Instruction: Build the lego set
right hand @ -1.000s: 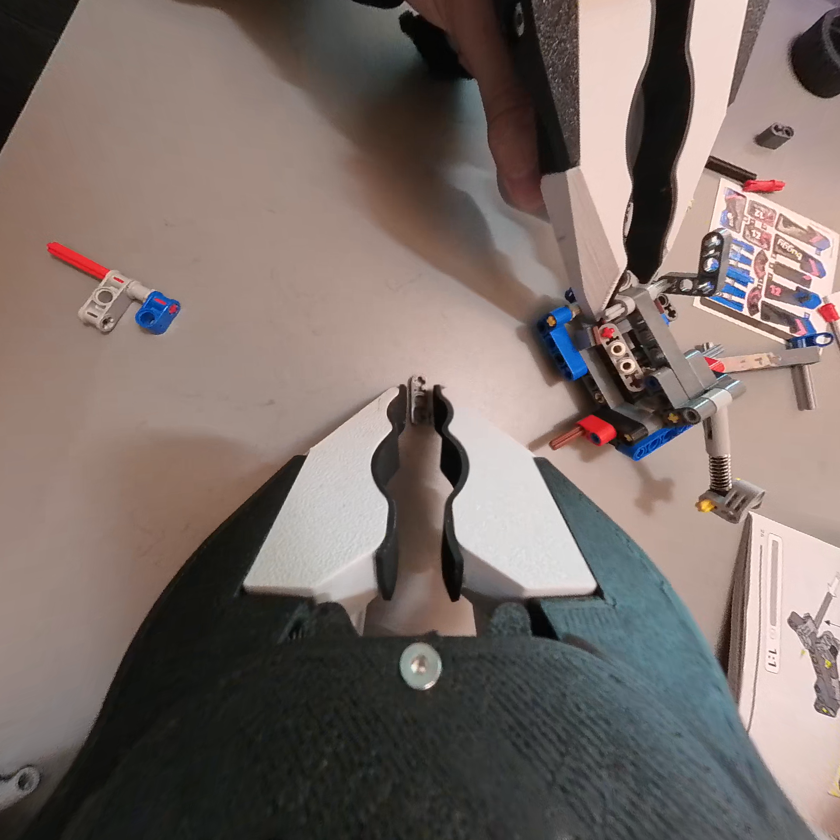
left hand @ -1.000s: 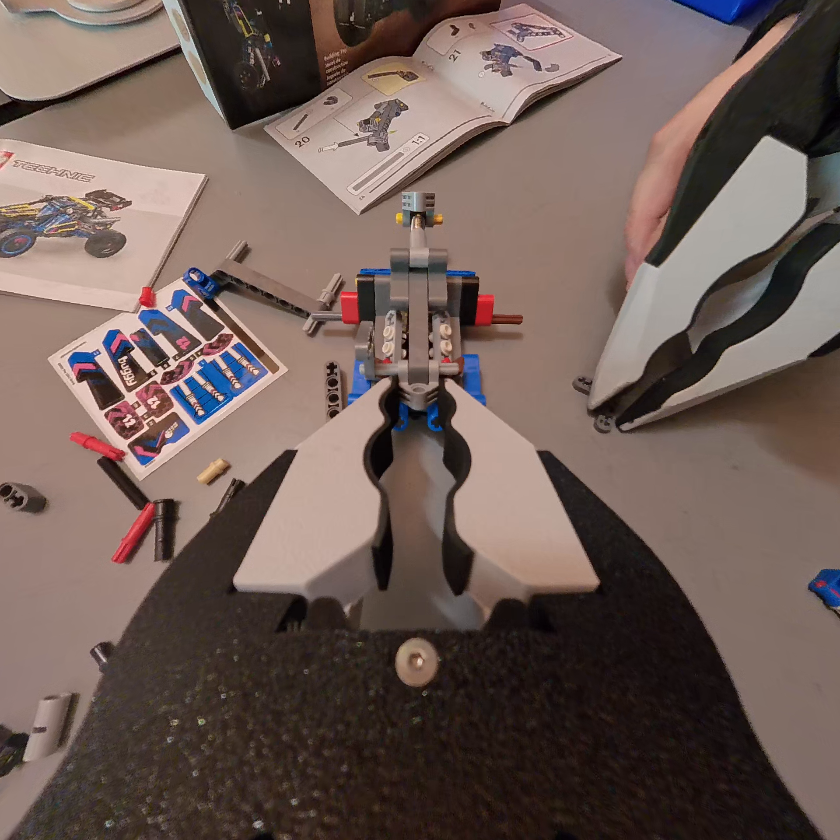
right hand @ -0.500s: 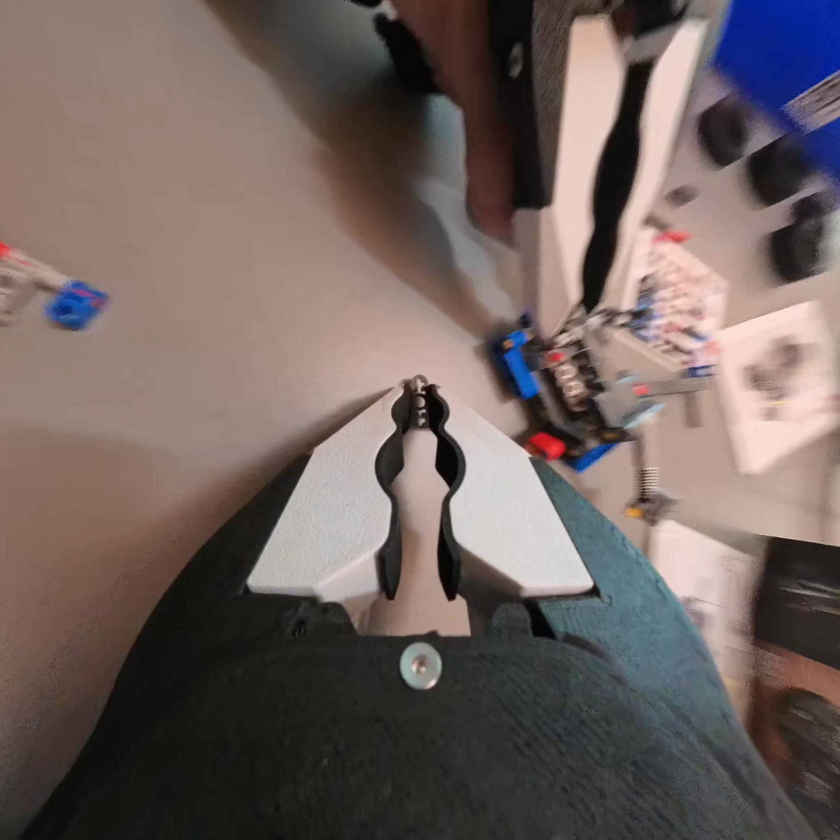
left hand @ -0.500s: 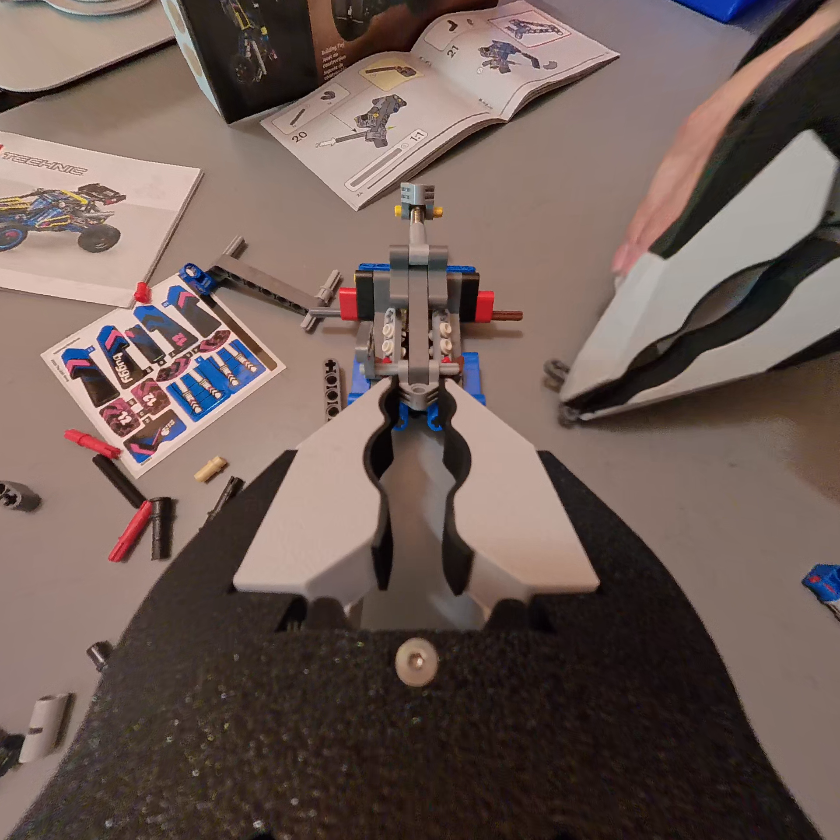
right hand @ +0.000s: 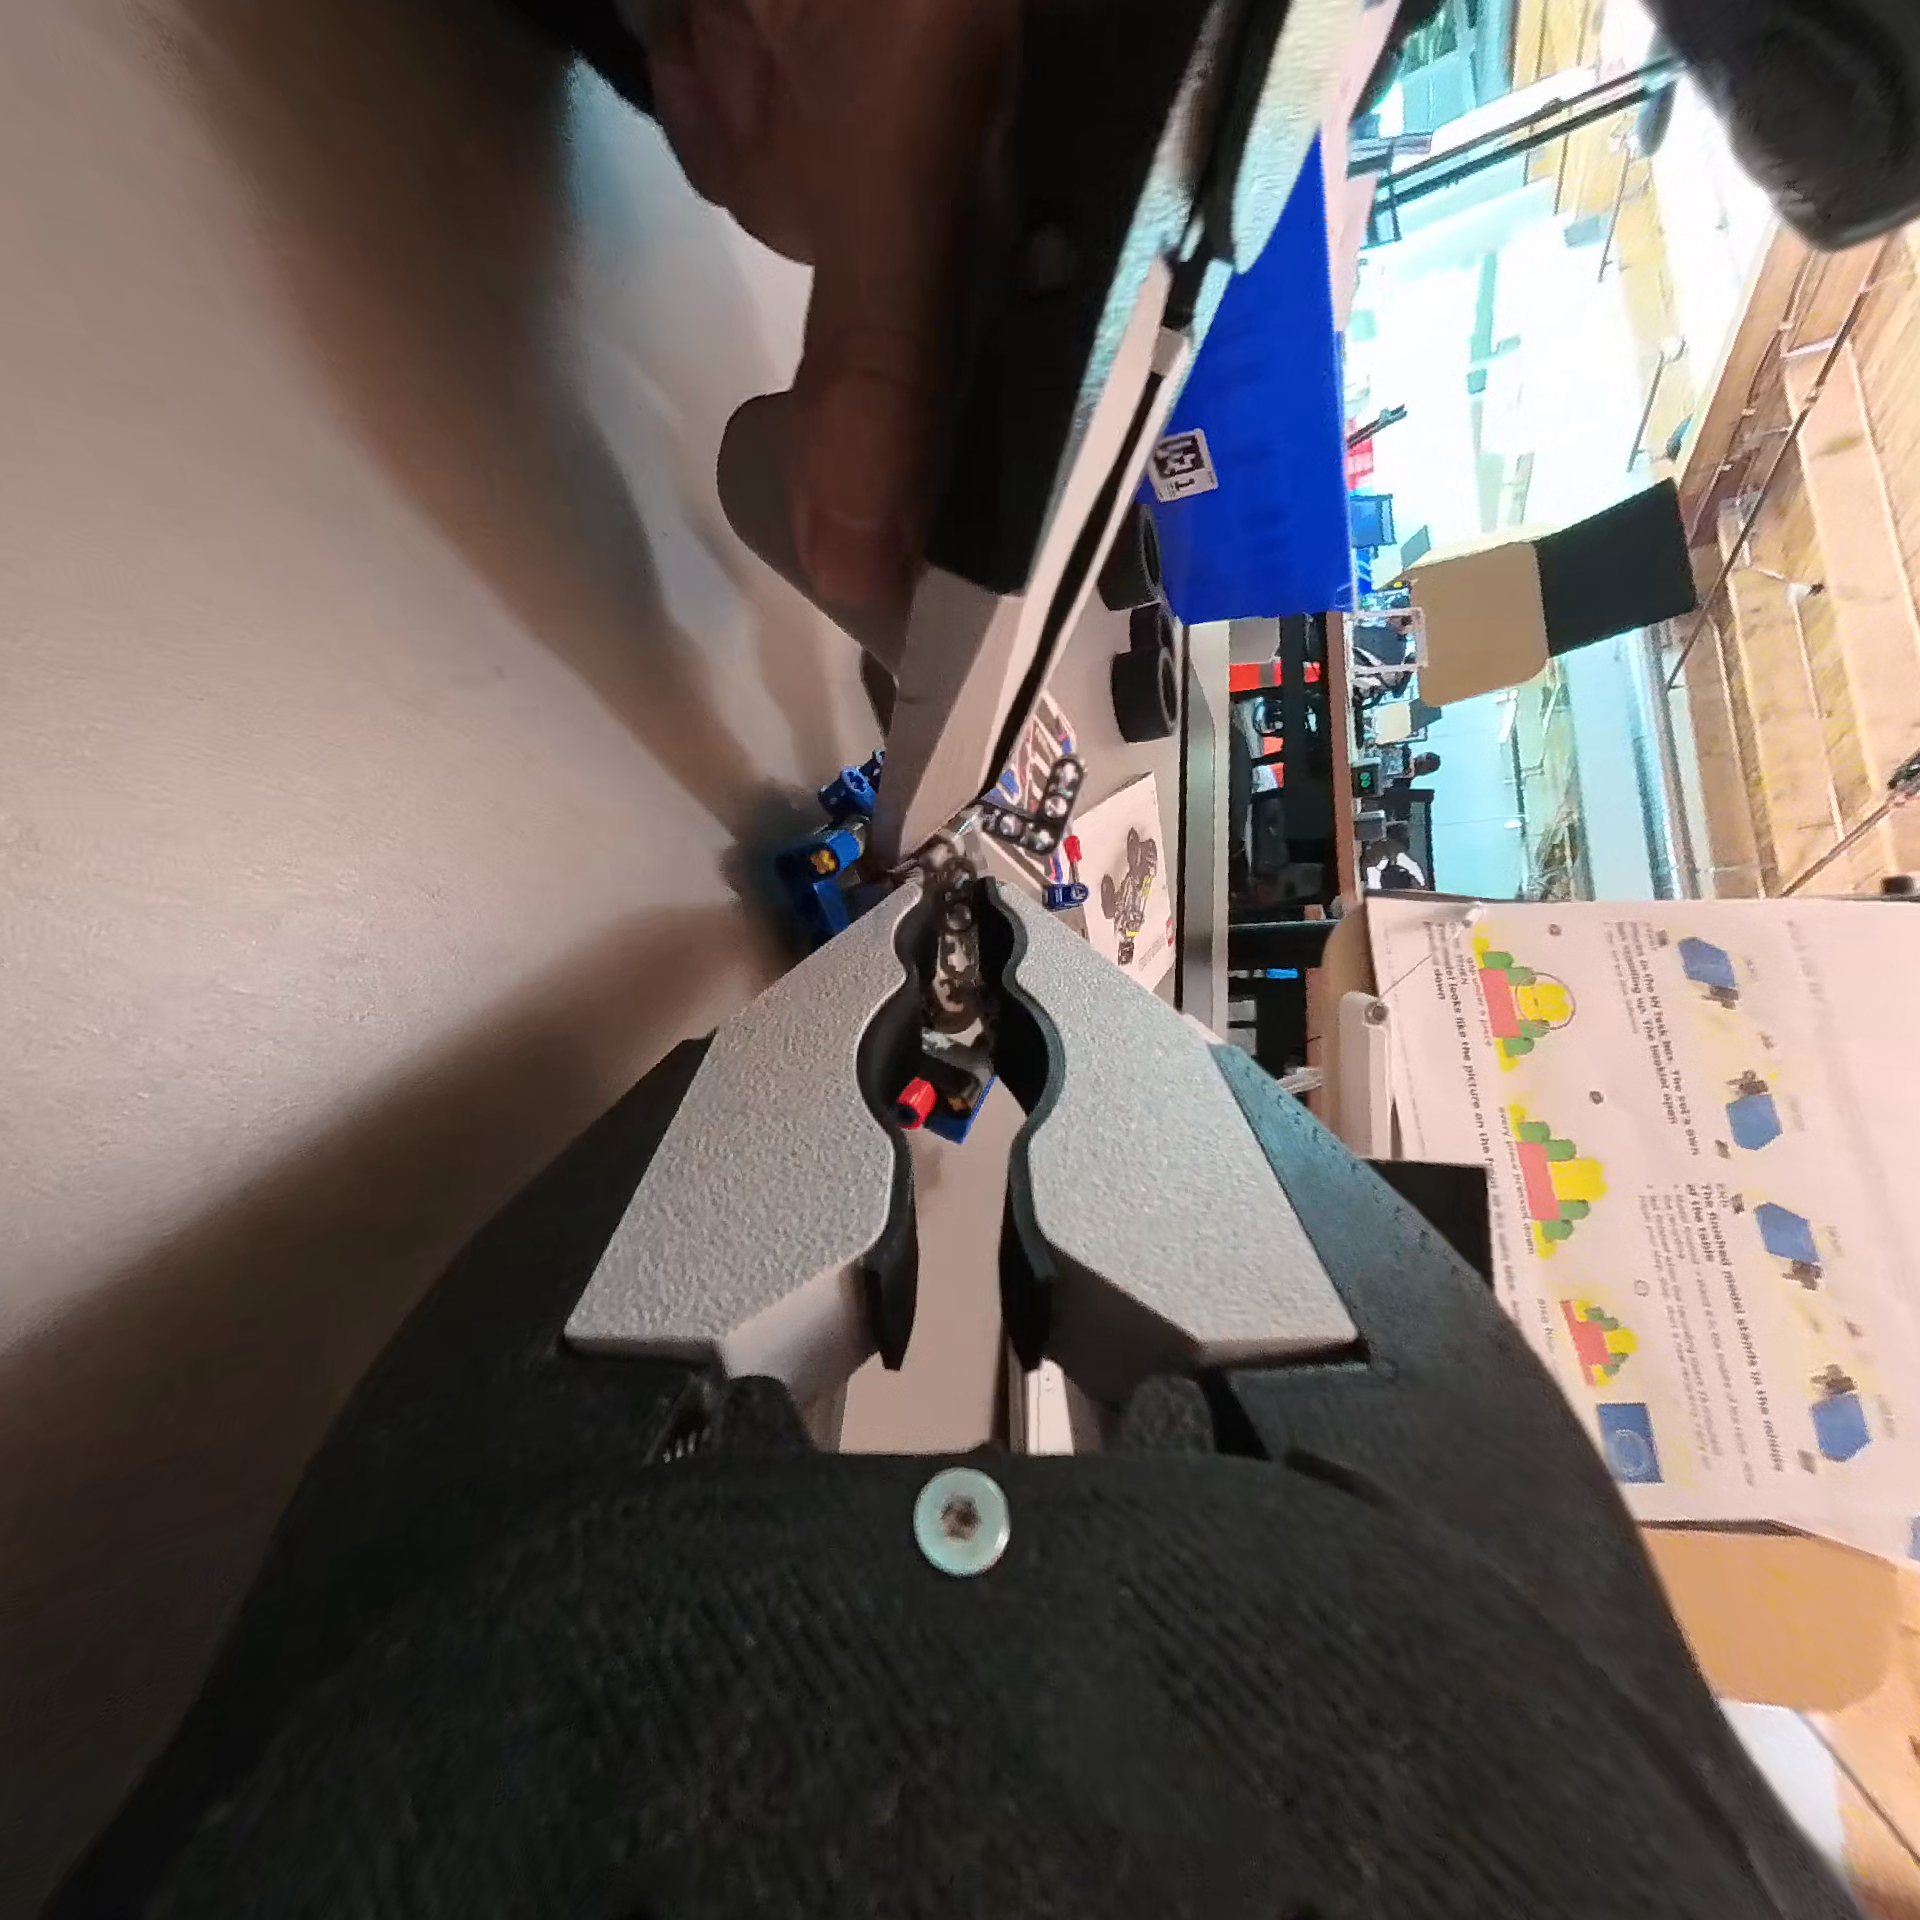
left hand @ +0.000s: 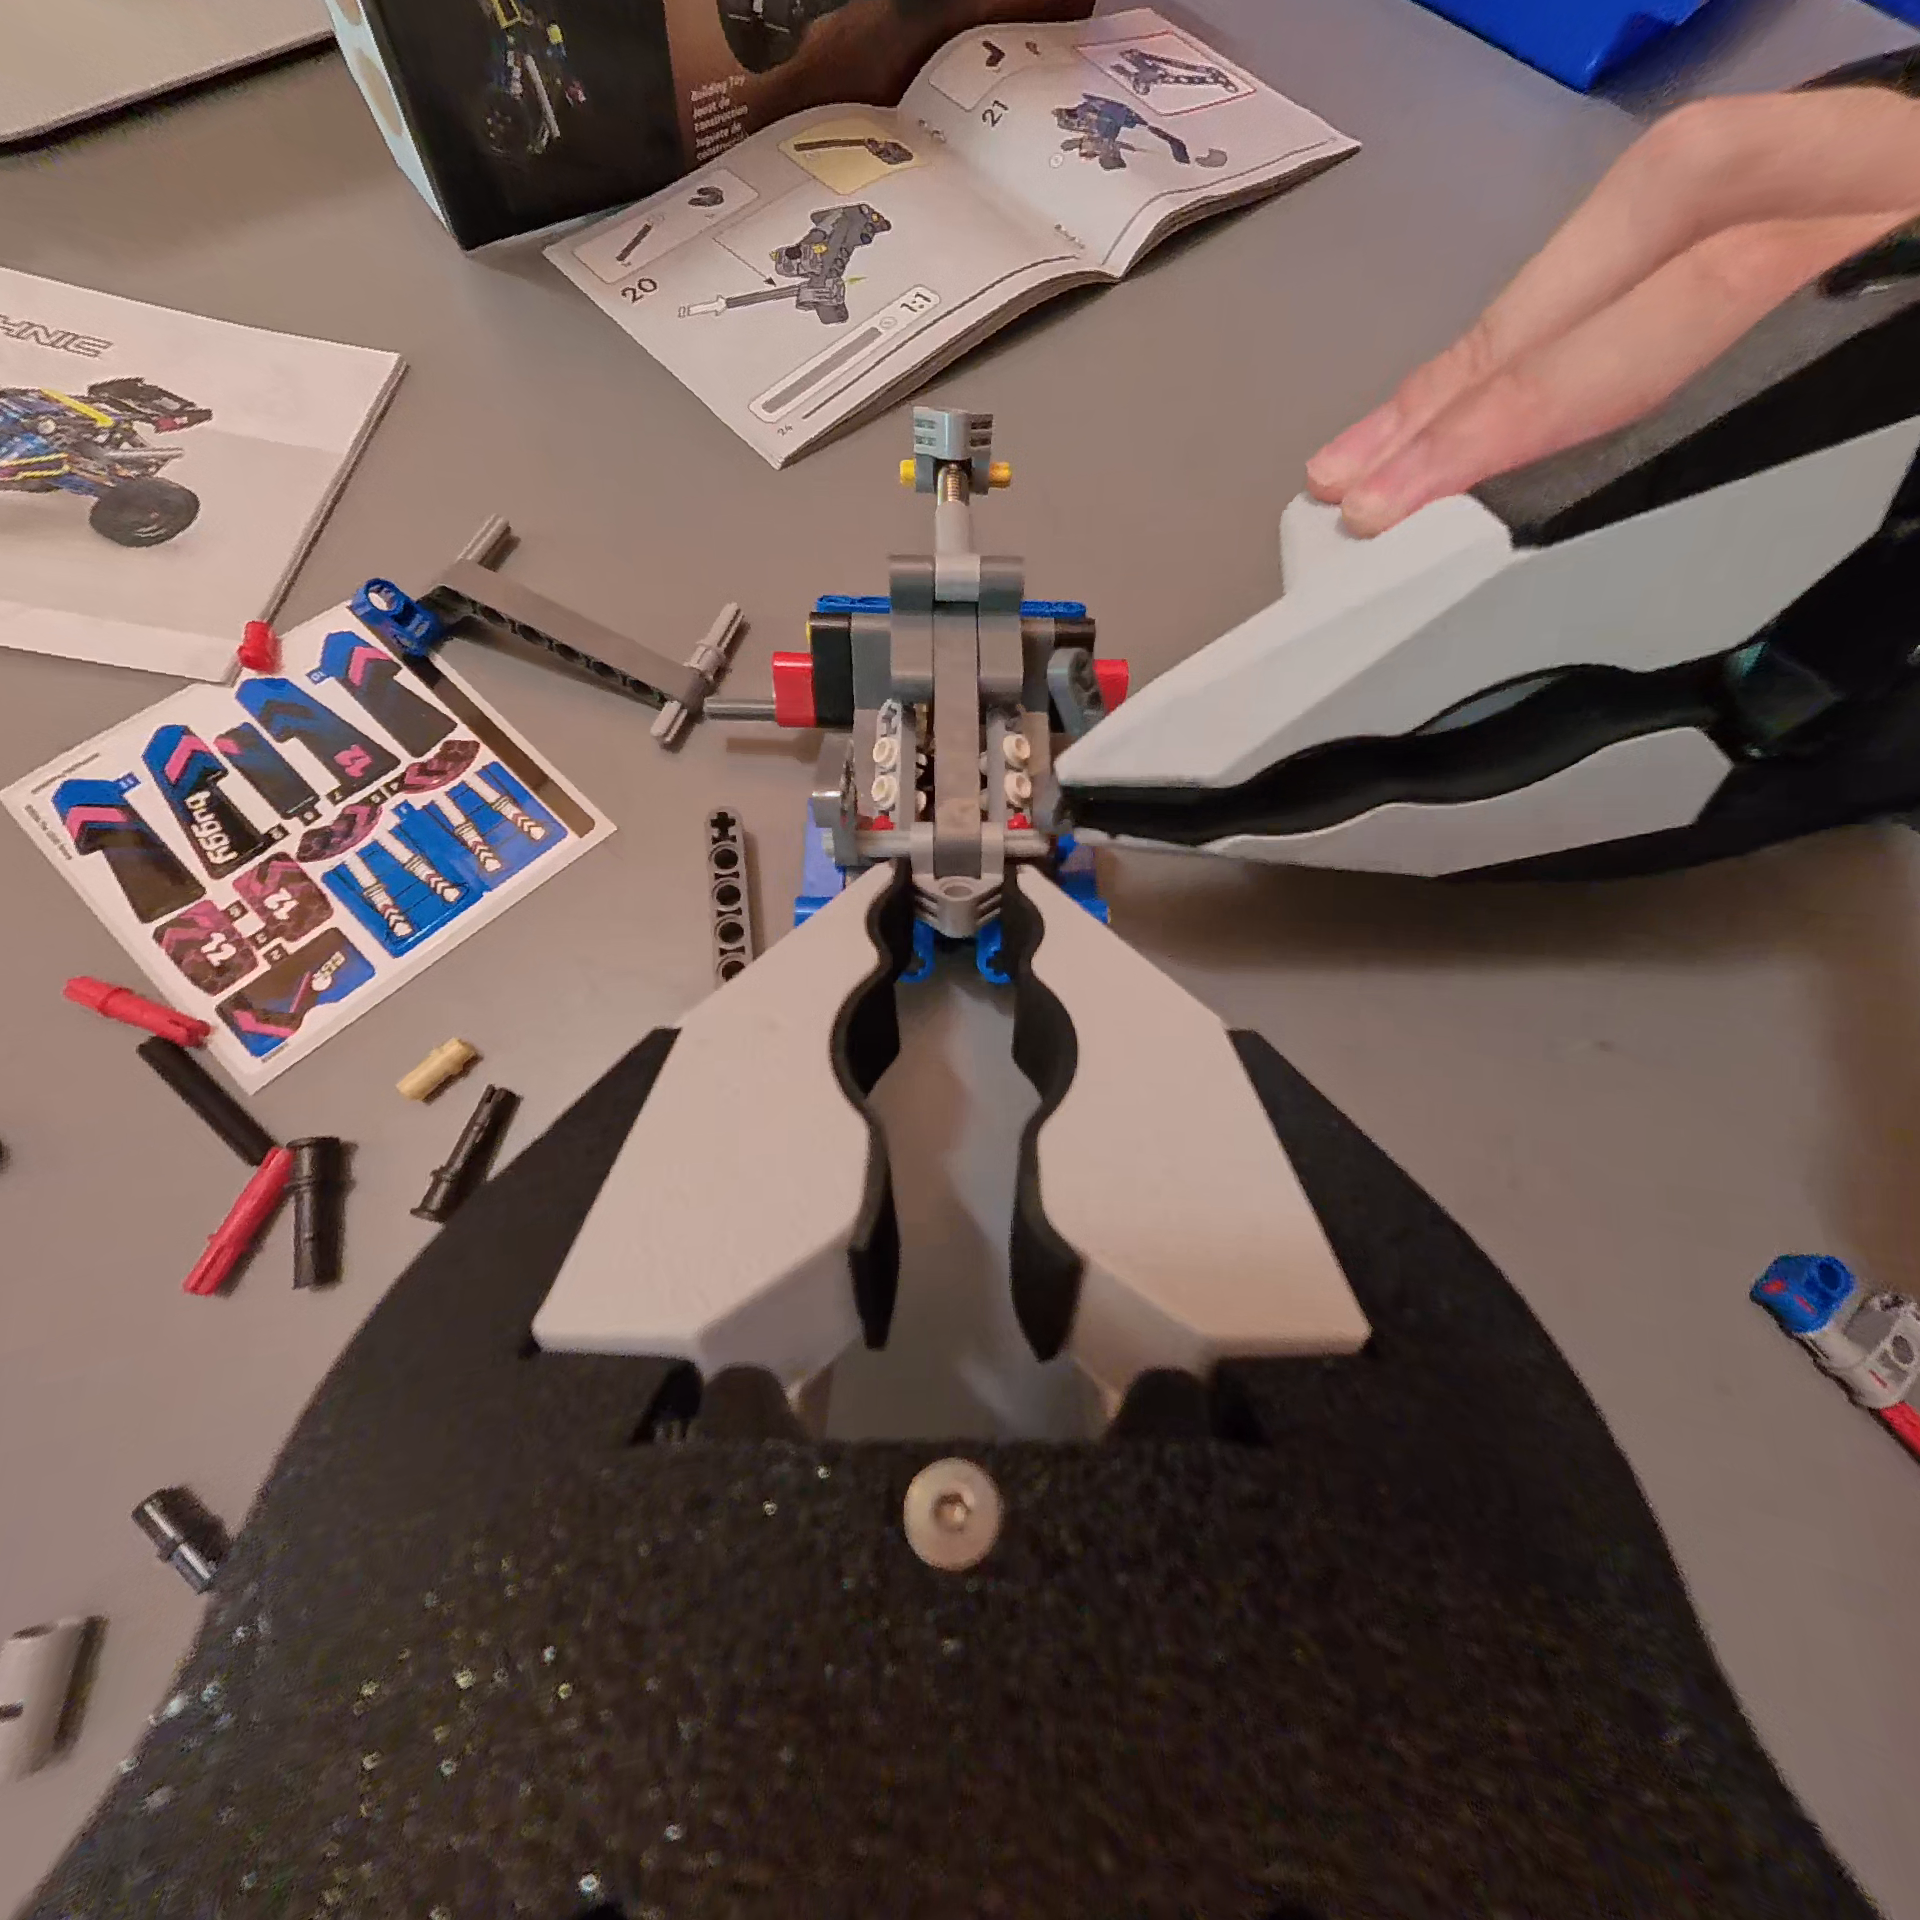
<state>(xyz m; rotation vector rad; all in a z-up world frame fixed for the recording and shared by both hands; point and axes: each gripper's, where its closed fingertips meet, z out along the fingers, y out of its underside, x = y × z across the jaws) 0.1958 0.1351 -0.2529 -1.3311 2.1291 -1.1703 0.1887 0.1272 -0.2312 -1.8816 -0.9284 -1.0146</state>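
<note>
Left wrist view: left tongs (left hand: 958,896) stay clamped on model (left hand: 951,717); right tongs (left hand: 1070,805), clamping small dark beam, now touching it.

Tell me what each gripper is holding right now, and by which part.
The left gripper clamps the brick model by its light grey end connector. The right gripper pinches a thin dark beam by its flat sides.

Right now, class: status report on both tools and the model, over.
Left tool clamped on brick model's grey end. Right tool shut on thin dark beam, tip at model's side. Loose beam beside.

Matt grey table (left hand: 1351,1091), glossy paper booklet (left hand: 935,208)
</note>
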